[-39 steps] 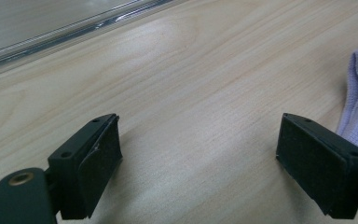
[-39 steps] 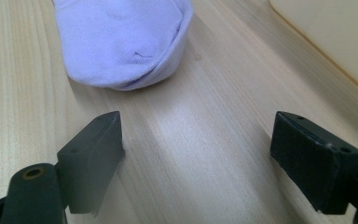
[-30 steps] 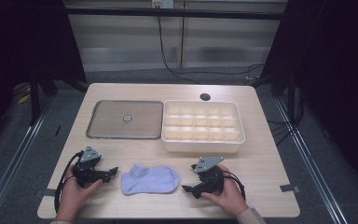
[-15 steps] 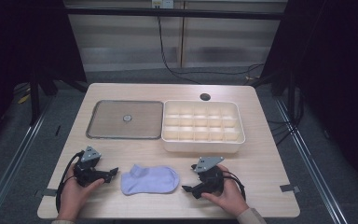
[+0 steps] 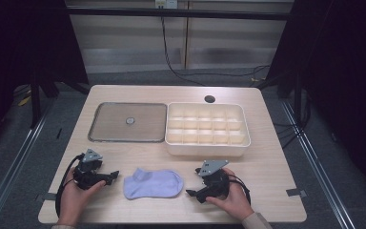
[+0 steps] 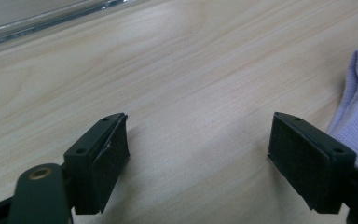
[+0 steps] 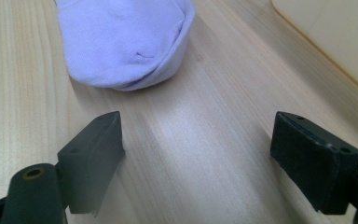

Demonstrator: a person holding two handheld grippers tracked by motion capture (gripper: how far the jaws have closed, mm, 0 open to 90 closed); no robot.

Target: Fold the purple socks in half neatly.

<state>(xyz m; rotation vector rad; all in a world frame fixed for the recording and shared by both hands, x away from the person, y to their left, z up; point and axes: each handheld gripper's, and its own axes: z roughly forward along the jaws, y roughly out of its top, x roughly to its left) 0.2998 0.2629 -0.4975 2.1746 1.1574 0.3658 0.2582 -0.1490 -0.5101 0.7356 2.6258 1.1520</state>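
Note:
A pale lavender sock (image 5: 153,183) lies flat near the table's front edge, between my two grippers. My left gripper (image 5: 115,176) rests on the wood just left of the sock's cuff, jaws wide open and empty (image 6: 198,158); the sock's ribbed cuff (image 6: 356,112) shows beside its right jaw. My right gripper (image 5: 190,193) sits on the table a short way right of the sock's toe, also open with nothing between its jaws (image 7: 198,161). The sock's rounded toe (image 7: 126,42) lies just ahead of it, apart from the fingertips.
A white divided bin (image 5: 207,130) with several compartments stands behind the sock at centre right. Left of it lies a flat metal tray (image 5: 127,121). A round black hole (image 5: 209,99) sits near the table's back edge. Bare wood surrounds both hands.

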